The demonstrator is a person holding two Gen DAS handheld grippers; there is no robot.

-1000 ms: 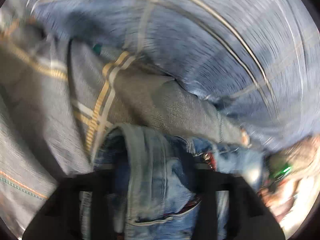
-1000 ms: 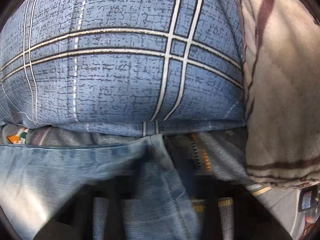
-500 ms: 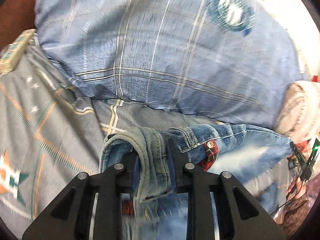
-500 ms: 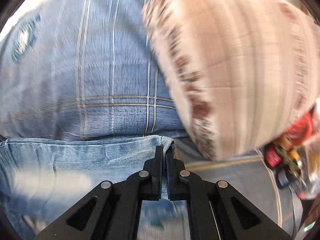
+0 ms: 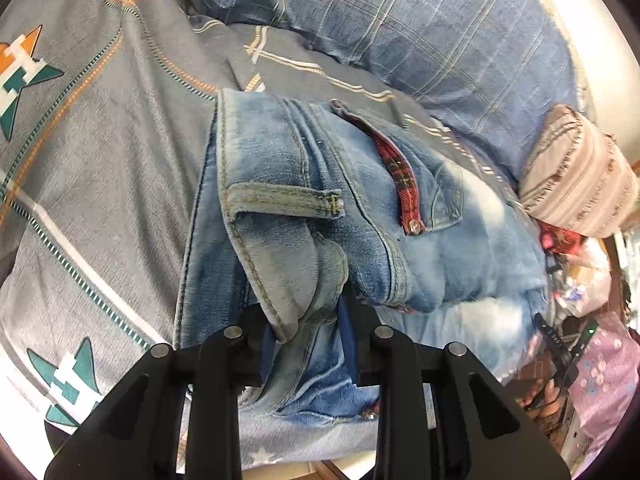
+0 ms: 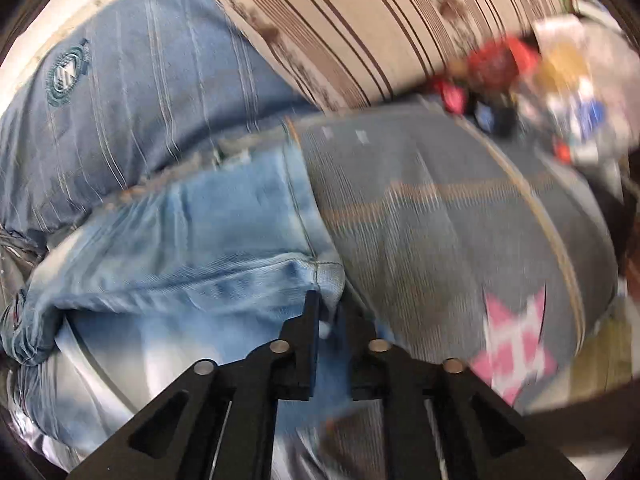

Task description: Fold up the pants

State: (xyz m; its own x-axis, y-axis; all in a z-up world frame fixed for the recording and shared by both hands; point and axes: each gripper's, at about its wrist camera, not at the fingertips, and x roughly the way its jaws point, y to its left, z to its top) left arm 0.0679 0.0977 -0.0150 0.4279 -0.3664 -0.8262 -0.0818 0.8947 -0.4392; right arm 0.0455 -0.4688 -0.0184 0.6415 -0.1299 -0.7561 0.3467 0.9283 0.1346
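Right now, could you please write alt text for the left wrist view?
The left gripper pinches a bunched fold of light blue jeans lying on a grey patterned bedspread. A blue checked pillow and a striped cushion lie behind.

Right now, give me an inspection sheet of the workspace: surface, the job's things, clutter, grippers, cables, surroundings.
Surface: bed sheet, grey with star prints.
Job's things: jeans, light blue, doubled over on the sheet; red plaid lining shows at the waist.
Clutter: blue plaid pillow and striped beige pillow behind the jeans.
Grippers: left hand-held gripper pinches a denim fold, jaws just widened a little; right hand-held gripper has the jeans' corner between its jaws, which have just been opening.
Cables: nothing seen.
Surroundings: mixed small items beside the bed, blurred.
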